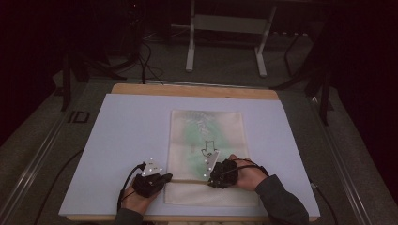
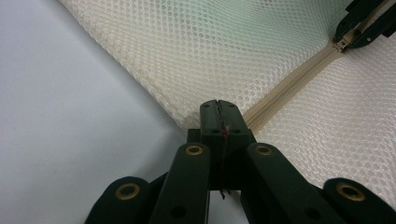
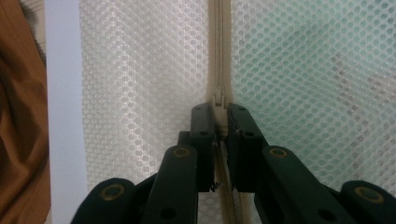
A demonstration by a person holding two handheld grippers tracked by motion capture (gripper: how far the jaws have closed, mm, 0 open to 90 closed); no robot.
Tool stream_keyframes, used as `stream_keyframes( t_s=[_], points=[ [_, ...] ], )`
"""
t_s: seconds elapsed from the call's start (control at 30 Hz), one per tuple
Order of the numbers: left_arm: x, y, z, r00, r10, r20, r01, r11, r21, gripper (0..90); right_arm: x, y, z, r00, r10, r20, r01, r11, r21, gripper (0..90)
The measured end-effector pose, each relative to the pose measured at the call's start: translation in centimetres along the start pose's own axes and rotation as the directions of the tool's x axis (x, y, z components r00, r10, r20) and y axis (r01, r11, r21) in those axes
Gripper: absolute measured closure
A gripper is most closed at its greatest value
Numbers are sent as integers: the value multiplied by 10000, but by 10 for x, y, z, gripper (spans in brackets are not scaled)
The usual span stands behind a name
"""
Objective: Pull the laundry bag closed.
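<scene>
Looking down in the high view, a cream mesh pouch (image 1: pixel 206 140) is seen lying flat on a pale blue mat (image 1: pixel 126 136) over a wooden table (image 1: pixel 187 89), its zipper (image 1: pixel 190 181) running left to right across the near part. The left gripper (image 1: pixel 165 177) is placed at the zipper's left end on the pouch's edge, and the right gripper (image 1: pixel 210 180) is set farther right along the same line, each held by a hand.

In the left gripper view, the jaws are seen pressed together on the mesh pouch (image 2: pixel 196 51) at the end of the zipper (image 2: pixel 289 88), so the edge appears pinched. The zipper's long axis leads away to the upper right, where the right gripper (image 2: pixel 348 35) meets it at the slider (image 2: pixel 340 45).

In the right gripper view, the jaws are closed around the slider (image 3: pixel 218 112), with the zipper (image 3: pixel 217 46) stretching straight ahead between them. The coming move is judged to turn on this line: the slider would be drawn along the zipper while the left end is anchored.
</scene>
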State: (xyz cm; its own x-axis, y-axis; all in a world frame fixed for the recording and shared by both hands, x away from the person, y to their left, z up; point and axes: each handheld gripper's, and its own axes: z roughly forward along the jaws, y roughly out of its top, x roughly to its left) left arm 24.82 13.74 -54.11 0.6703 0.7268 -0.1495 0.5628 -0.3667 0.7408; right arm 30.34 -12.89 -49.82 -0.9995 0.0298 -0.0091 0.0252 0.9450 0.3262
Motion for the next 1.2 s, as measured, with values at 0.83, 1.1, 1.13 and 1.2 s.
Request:
stream_keyframes(
  t_s=[0.83, 1.1, 1.13, 1.2],
  points=[
    [0, 0, 0, 10000, -55, 35, 55, 10000, -12, 896, -1, -16, -4, 9995, 324, 12, -324, 9993, -203, 824],
    [0, 0, 0, 10000, -55, 32, 55, 10000, -12, 895, -1, -18, -4, 9992, 389, -19, -389, 9988, -290, 824],
    [0, 0, 0, 10000, -73, 33, 73, 10000, -14, 895, -1, -18, -4, 9993, 379, -23, -380, 9988, -307, 824],
    [0, 0, 0, 10000, -77, 41, 77, 10000, -13, 895, -1, -19, -4, 9993, 365, -14, -366, 9990, -244, 824]
  ],
)
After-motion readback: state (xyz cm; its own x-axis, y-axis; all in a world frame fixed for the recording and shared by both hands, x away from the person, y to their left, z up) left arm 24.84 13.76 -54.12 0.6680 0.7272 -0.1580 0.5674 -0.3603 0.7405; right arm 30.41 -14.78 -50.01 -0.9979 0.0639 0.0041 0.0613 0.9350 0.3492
